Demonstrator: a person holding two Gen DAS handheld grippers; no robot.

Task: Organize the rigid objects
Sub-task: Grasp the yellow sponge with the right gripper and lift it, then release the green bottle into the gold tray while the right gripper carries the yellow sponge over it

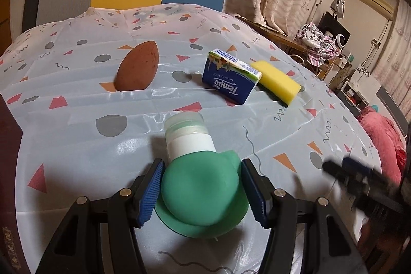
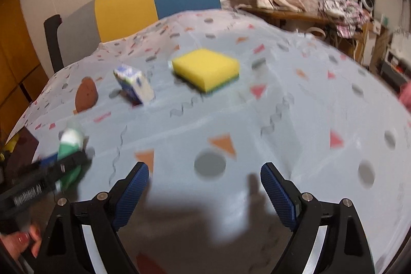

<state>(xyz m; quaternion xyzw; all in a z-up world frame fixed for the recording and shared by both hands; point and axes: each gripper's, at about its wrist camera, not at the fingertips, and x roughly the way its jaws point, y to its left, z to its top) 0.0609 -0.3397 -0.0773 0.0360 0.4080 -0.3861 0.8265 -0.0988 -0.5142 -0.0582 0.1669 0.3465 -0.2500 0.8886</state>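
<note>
Your left gripper (image 1: 203, 193) is clamped on a green bottle (image 1: 200, 194), its white cap pointing toward twelve o'clock over the counter (image 1: 77, 145). Your right gripper (image 2: 204, 186) hangs wide open with nothing between its pads, over the patterned cloth. From the left camera, a brown egg-shaped sponge (image 1: 137, 66) stands at eleven o'clock, and a blue tissue pack (image 1: 231, 76) leans at one o'clock, touching a yellow sponge (image 1: 276, 85) beside it.
</note>
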